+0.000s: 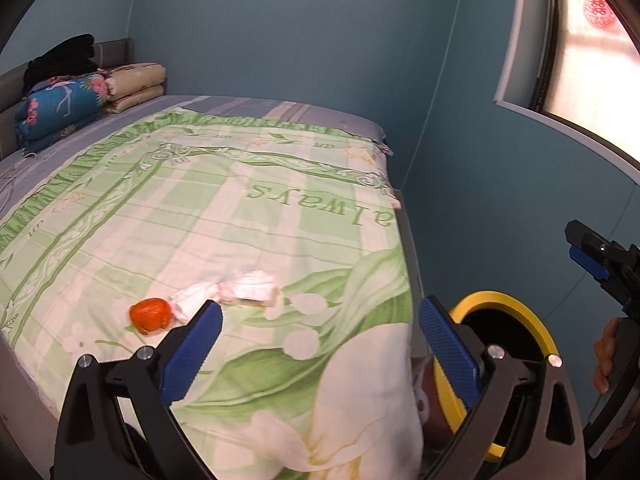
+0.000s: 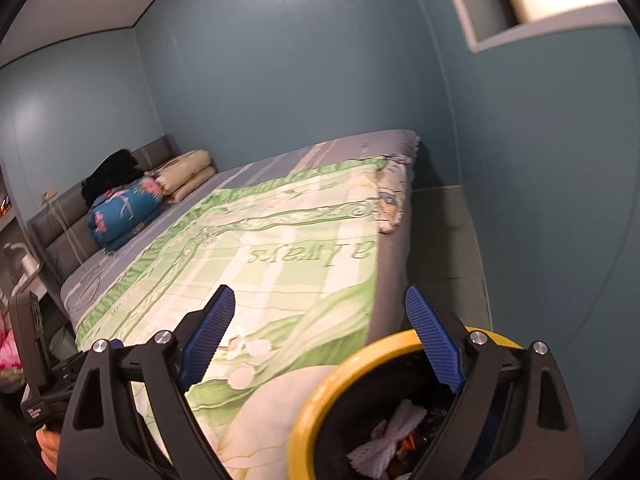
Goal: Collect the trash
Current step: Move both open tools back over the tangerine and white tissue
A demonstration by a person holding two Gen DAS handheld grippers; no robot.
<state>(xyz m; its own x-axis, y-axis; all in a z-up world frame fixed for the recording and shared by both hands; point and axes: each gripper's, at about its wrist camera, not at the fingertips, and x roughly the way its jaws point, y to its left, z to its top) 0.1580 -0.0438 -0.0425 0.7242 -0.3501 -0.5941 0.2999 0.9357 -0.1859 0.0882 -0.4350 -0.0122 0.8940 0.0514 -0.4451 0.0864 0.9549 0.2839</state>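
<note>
Trash tally, bedroom:
- Bin (image 2: 316, 408), yellow rim, at bed (image 1: 304, 216) corner, on floor. Inside: white tissue wad (image 2: 394, 436) plus orange scraps. Counted as collected.
- Still on bed, near edge: orange peel (image 1: 150, 315), and touching it, crumpled tissue (image 1: 228, 292). Both uncollected.
- L gripper (image 1: 320, 332): jaws wide apart, empty, aimed just right of tissue.
- R gripper (image 2: 320, 344): jaws apart, empty, above bin.
- Status, est.: partly done; two pcs left, maybe more out of view.
</note>
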